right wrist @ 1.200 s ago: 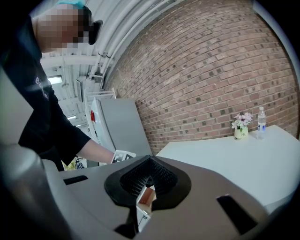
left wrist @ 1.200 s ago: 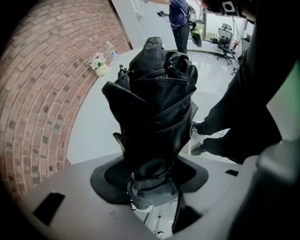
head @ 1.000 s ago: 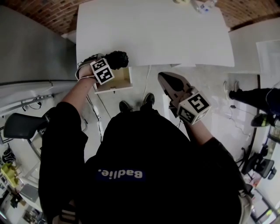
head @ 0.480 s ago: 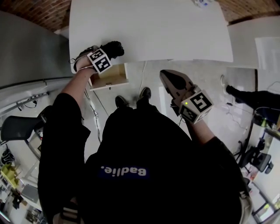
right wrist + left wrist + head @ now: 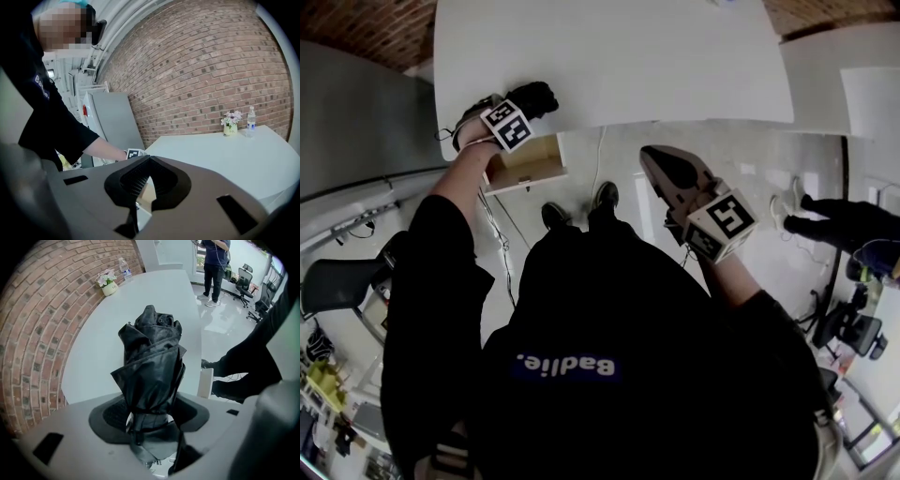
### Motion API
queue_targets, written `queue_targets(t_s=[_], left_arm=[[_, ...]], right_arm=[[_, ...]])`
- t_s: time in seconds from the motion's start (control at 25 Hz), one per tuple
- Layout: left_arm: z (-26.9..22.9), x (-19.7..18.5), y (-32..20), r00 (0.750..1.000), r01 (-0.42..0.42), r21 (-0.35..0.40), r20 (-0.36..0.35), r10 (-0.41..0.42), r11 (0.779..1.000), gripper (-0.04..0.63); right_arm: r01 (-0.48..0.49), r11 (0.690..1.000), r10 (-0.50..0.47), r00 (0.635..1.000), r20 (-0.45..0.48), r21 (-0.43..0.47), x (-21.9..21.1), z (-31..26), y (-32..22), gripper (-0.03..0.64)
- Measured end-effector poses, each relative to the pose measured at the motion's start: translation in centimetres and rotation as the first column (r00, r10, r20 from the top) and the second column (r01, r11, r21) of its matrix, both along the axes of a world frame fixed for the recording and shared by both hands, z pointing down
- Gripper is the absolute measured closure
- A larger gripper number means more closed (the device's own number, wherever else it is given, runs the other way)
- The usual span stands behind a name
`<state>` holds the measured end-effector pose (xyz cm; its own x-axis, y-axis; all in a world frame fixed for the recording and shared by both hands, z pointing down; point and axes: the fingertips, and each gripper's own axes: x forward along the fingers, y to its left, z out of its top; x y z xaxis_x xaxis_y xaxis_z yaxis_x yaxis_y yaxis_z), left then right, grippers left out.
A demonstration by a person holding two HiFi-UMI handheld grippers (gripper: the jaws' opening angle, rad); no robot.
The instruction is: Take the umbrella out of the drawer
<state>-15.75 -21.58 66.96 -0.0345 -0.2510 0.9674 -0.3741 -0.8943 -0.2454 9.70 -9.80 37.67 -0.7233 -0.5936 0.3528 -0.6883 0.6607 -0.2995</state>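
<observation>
A folded black umbrella [image 5: 152, 357] stands out from between the jaws of my left gripper [image 5: 150, 420], its bunched fabric over the white table [image 5: 103, 343]. The jaws have just been opening a little, but the pads still touch the umbrella. In the head view my left gripper [image 5: 525, 105] and the umbrella [image 5: 539, 96] are over the table's near left edge [image 5: 609, 56]. The open wooden drawer [image 5: 525, 164] hangs just below that edge. My right gripper [image 5: 661, 169] is held off the table's front with its jaws shut and empty, and its own view [image 5: 146, 161] looks toward the left hand.
At the table's far end stand a flower pot [image 5: 108, 282] and a water bottle [image 5: 124, 269]. A brick wall [image 5: 201, 70] runs along the table's far side. A person [image 5: 213, 263] and office chairs [image 5: 243, 280] are on the floor beyond. My shoes [image 5: 605, 195] are below the drawer.
My left gripper has carried the umbrella from above the drawer out over the table's edge and lower. The right gripper has kept its place.
</observation>
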Motion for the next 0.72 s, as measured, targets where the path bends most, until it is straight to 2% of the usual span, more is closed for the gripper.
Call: queue_targets(t_s=[0.16, 0.36, 0.48, 0.6, 0.72], left_arm=[[-0.3, 0.1, 0.0, 1.0, 0.009, 0.001, -0.012, -0.009, 1.0, 0.323], [-2.0, 0.1, 0.1, 0.999, 0.009, 0.031, -0.047, -0.008, 0.999, 0.314], [-3.7, 0.2, 0.2, 0.997, 0.015, 0.056, -0.077, -0.01, 0.998, 0.311], [-5.8, 0.7, 0.6, 0.993, 0.027, 0.083, -0.116, -0.017, 0.996, 0.311], [-7.7, 1.1, 1.0, 0.987, 0.04, 0.113, -0.159, -0.022, 0.993, 0.313]], right_arm=[[-0.014, 0.998, 0.015, 1.0, 0.011, -0.058, 0.0, 0.0, 0.6, 0.591], [0.001, 1.0, -0.001, 1.0, 0.022, 0.015, -0.2, -0.6, 0.1, 0.591], [0.001, 1.0, -0.001, 0.999, 0.048, -0.006, -0.6, -1.2, 0.5, 0.591], [0.011, 1.0, -0.013, 0.998, 0.06, 0.027, -0.9, -1.9, 0.8, 0.591], [0.021, 1.0, -0.022, 0.997, 0.068, 0.021, -1.5, -2.1, 1.1, 0.591]])
